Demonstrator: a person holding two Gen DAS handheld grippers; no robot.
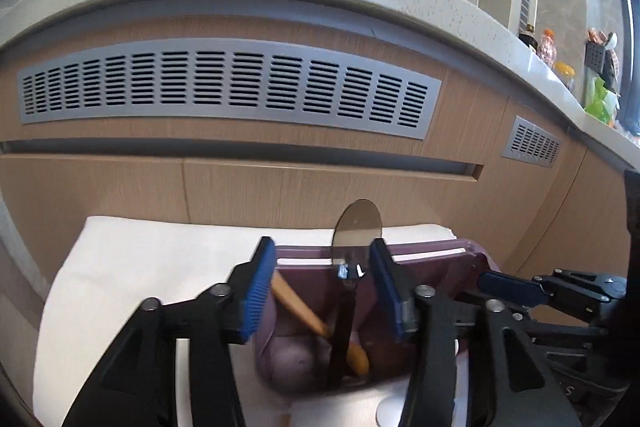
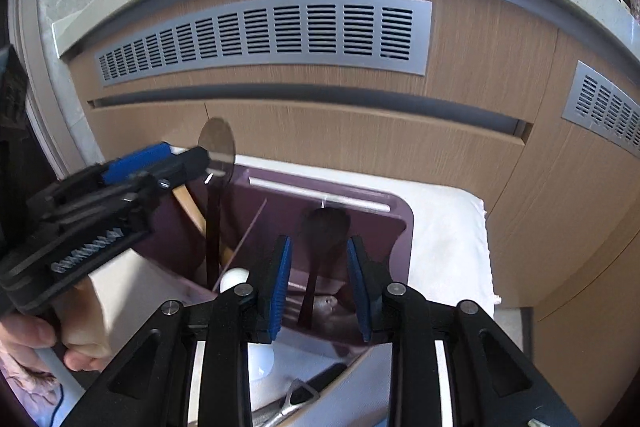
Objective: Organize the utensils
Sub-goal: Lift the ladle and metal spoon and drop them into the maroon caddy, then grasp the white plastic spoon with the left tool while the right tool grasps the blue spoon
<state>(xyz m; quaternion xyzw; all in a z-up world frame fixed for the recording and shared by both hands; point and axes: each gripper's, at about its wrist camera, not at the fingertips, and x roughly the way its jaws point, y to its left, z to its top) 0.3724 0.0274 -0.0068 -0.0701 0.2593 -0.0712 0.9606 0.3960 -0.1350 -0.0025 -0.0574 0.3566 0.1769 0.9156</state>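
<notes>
1. A purple utensil holder [image 2: 396, 227] with translucent walls stands on a white cloth [image 1: 132, 259] in front of a wooden cabinet front [image 1: 280, 183] with grey vent grilles [image 1: 228, 87].
2. Left tongs [image 1: 324, 287]: jaws stand apart over the holder's left compartment. A skimmer with a round flat head [image 1: 358, 227] stands upright between the blue pads; no pad presses on it. No earlier picture is given, so only the present gap is recorded.
3. A wooden utensil handle [image 1: 300, 307] leans in the same compartment, just beside the left pad.
4. Right tongs [image 2: 319, 291]: jaws narrower, still apart, over the holder's right compartment. A dark spoon [image 2: 324, 227] stands there, bowl up, its handle between the pads without contact.
5. A thin divider separates the two compartments.
6. In the right wrist view a hand [image 2: 36, 343] grips the left tool's handle.
7. A white ladle bowl and a metal utensil [image 2: 296, 399] lie on the cloth near the holder's front.
</notes>
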